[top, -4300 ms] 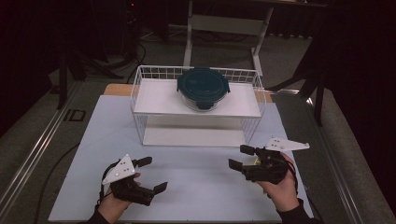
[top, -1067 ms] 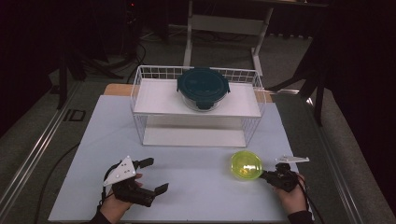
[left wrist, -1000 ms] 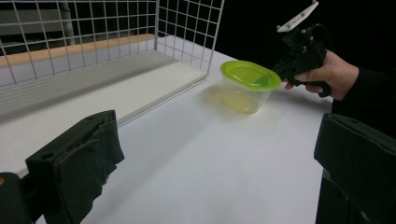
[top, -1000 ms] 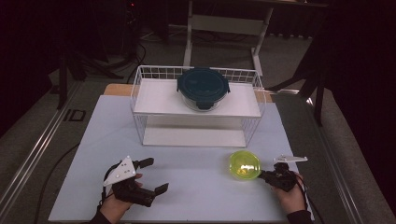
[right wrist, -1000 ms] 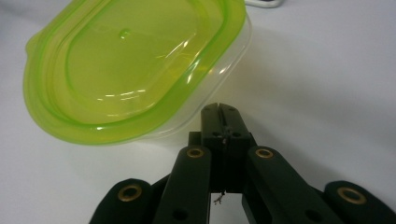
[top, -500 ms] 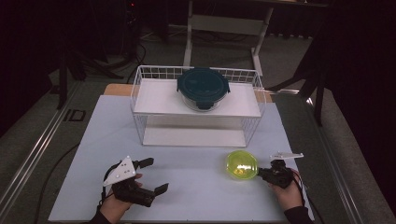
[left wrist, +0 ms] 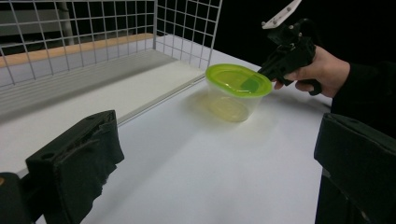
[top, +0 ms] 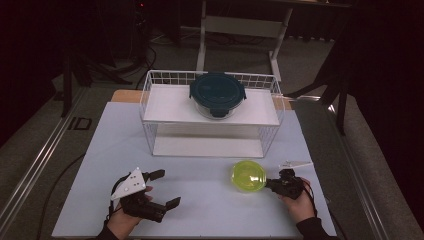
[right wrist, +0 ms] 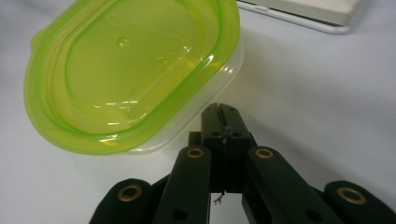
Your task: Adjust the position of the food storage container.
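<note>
Our right hand-held gripper (top: 270, 184) has its jaws pressed together, with nothing between them, tips against the side of the green-lidded container (top: 248, 175), which sits on the bench (top: 200, 210) just ahead of it. Our left hand-held gripper (top: 165, 189) rests well apart, jaws spread.

A white wire basket (top: 150, 120) is seen in the upper middle of the high view, on the white table (top: 100, 145); a dark teal lidded container (top: 217, 92) is set on its upper shelf.
</note>
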A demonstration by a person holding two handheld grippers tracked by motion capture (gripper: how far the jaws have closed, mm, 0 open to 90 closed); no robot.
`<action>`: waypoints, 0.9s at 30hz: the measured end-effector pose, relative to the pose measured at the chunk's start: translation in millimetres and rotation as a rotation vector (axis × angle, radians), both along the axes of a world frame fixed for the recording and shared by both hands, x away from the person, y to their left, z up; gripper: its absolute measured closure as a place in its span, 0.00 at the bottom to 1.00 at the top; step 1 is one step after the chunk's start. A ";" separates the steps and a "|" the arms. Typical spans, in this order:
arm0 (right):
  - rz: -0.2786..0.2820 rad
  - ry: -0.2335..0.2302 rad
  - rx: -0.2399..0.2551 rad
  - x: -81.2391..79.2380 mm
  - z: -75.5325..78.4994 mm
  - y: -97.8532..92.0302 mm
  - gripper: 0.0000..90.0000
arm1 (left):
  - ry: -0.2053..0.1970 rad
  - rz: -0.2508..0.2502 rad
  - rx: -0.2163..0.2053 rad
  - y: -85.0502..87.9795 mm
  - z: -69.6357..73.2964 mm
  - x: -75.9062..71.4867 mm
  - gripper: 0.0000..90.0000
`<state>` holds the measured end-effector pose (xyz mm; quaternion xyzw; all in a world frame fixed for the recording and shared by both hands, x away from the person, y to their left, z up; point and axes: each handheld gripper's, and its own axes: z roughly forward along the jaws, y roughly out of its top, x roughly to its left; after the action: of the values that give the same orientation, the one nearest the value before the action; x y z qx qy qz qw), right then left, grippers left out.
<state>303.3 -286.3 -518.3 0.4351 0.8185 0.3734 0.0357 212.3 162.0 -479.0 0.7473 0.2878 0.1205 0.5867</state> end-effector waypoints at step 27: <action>0.105 0.011 -0.025 19.5 -0.2 66.1 1.00 | -0.010 -0.003 -0.002 0.3 0.9 -1.1 0.00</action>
<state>322.8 -220.2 -518.5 0.3930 0.8451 0.3620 0.0169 211.2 162.3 -478.0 0.7466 0.2839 0.1228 0.5890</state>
